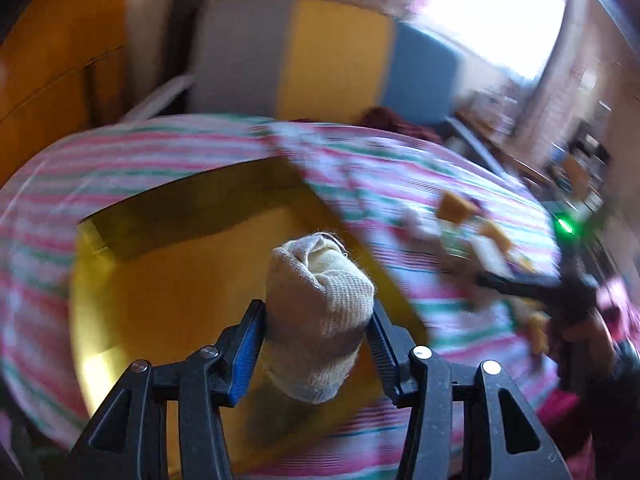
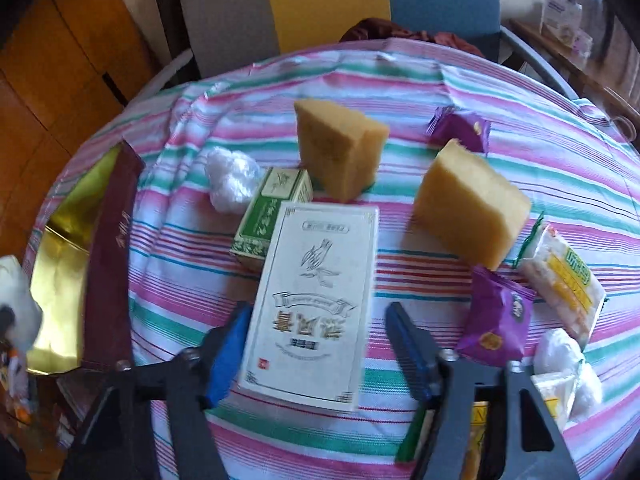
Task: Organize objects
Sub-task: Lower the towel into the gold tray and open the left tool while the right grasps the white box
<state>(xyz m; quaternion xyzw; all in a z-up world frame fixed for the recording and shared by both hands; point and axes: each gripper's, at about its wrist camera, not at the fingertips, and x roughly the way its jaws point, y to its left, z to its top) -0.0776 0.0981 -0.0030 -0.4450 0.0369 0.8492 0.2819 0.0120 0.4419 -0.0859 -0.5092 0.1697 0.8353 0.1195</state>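
My left gripper (image 1: pixel 316 320) is shut on a rolled beige sock (image 1: pixel 320 312) and holds it above the gold inside of an open box (image 1: pixel 168 280) on the striped cloth. The view is blurred by motion. My right gripper (image 2: pixel 316 332) is open, its fingers on either side of a white printed box (image 2: pixel 312 304) lying flat on the cloth, with a gap on the right. The open box also shows at the left of the right wrist view (image 2: pixel 60 264), with its dark red wall (image 2: pixel 112 260).
A green box (image 2: pixel 272 216), two yellow sponges (image 2: pixel 340 148) (image 2: pixel 472 212), a white plastic wad (image 2: pixel 232 180), purple snack packets (image 2: pixel 496 316) (image 2: pixel 460 128) and a yellow-white packet (image 2: pixel 564 280) lie on the striped tablecloth (image 2: pixel 520 152). A grey, yellow and blue chair back (image 2: pixel 328 4) stands behind.
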